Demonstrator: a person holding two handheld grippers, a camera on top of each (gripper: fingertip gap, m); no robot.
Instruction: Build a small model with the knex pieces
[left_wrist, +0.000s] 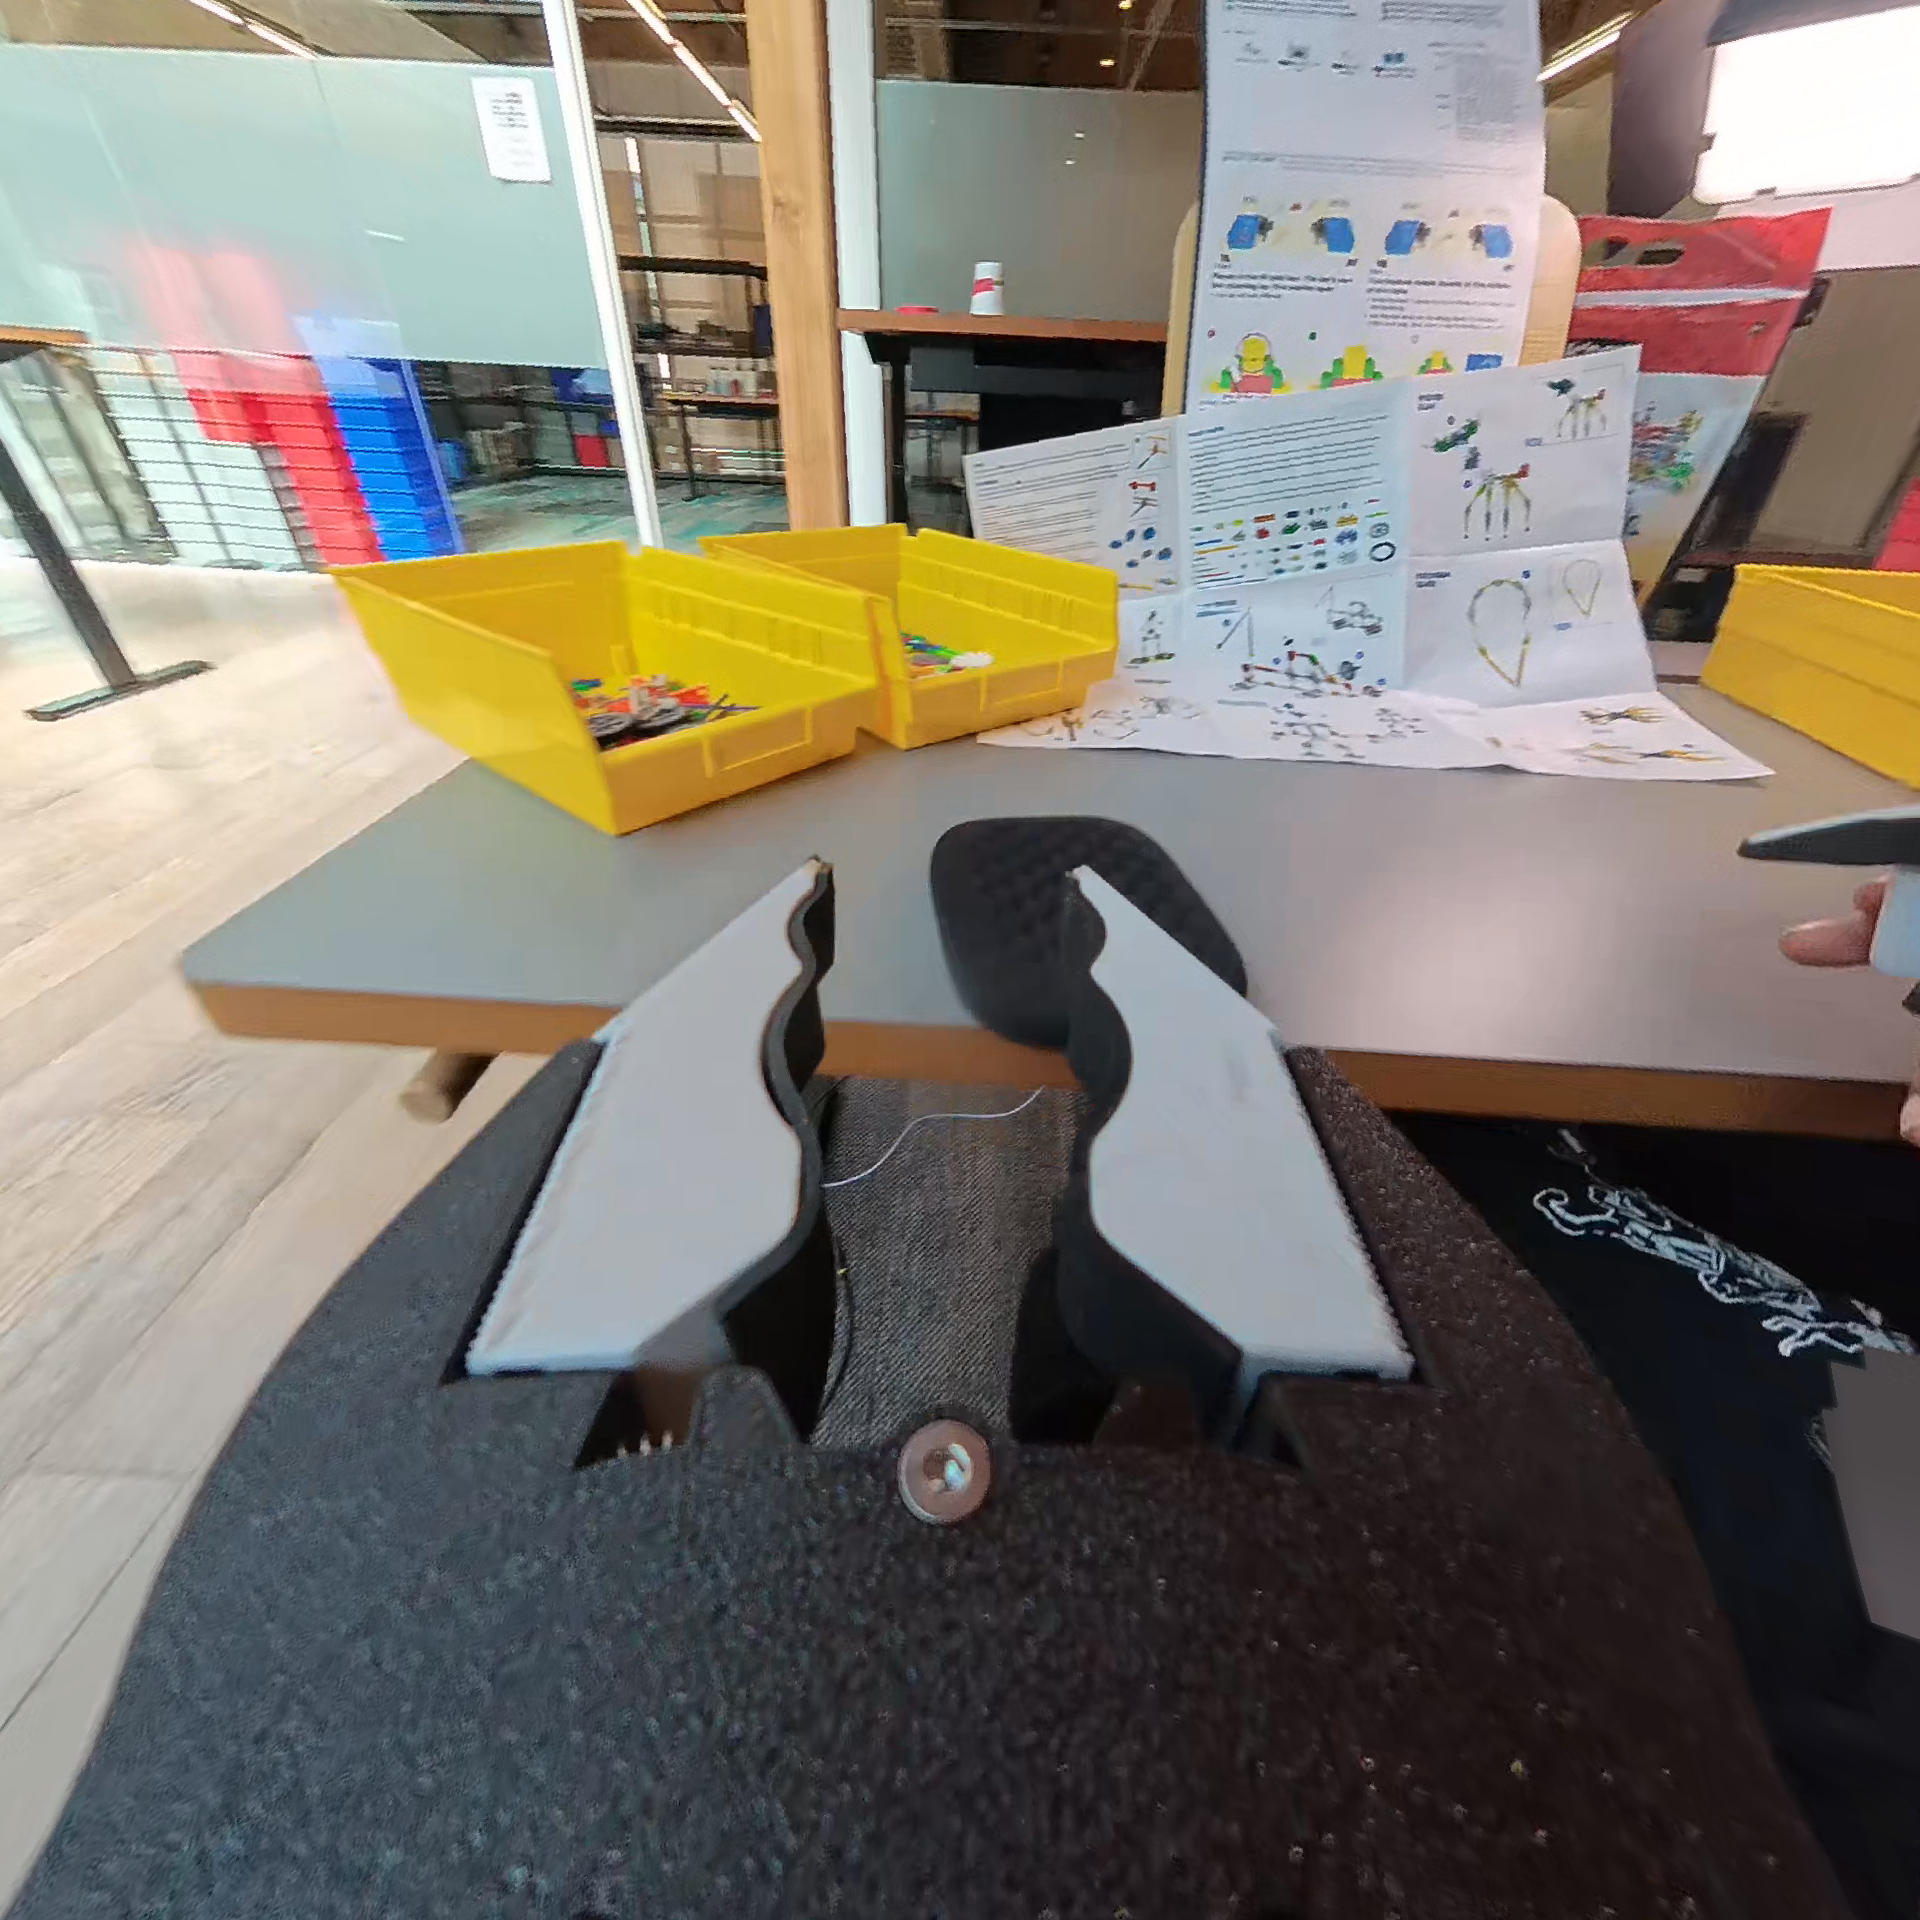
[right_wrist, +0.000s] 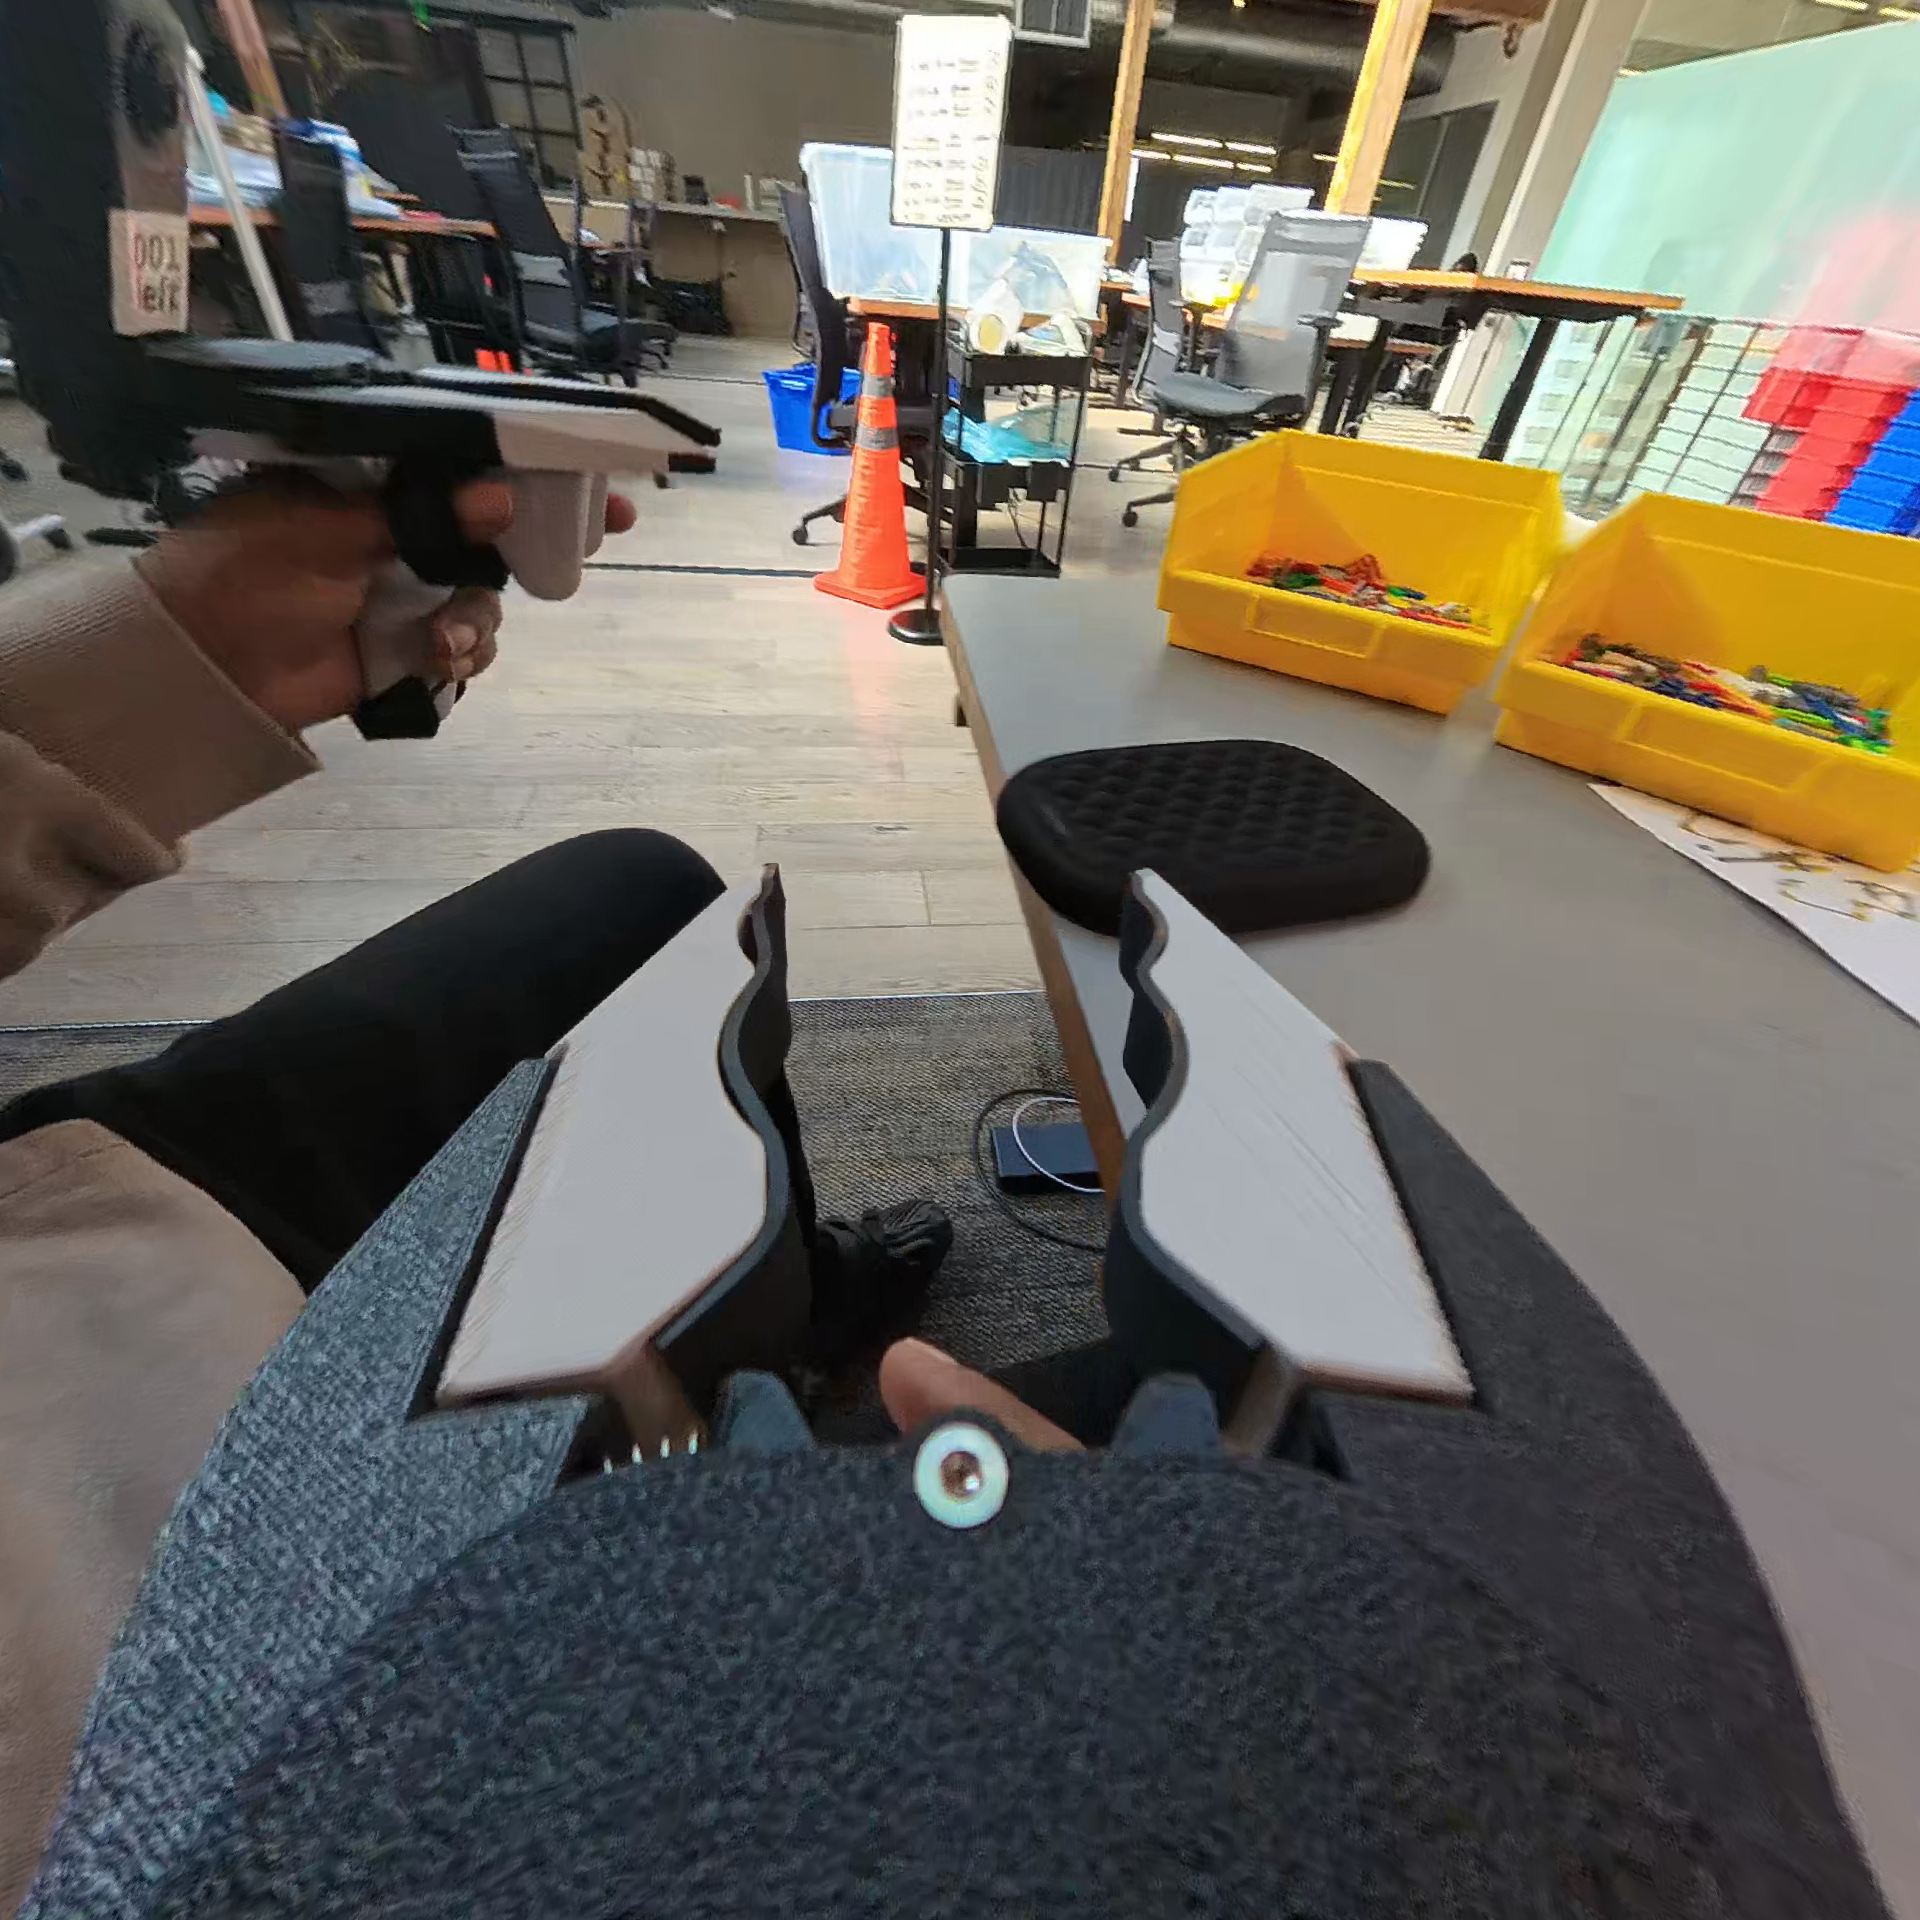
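Currently, both claws idle off the table's near edge.
Left gripper (left_wrist: 951, 878): released, jaws spread, empty; held short of the grey table (left_wrist: 1455, 935), in line with the black pad (left_wrist: 997, 914).
Right gripper (right_wrist: 951, 888): released, empty; over the floor beside the table corner, black pad (right_wrist: 1210, 831) just ahead.
Pad: lies at the table's front edge.
Yellow bins (left_wrist: 623, 675): two side by side farther back, small coloured parts inside; well apart from both claws.
Open room: bare tabletop between pad and bins.
Instruction sheets (left_wrist: 1351, 582): unfolded behind the bins, printed.
Label (right_wrist: 151, 272): tan tag on the left gripper body.
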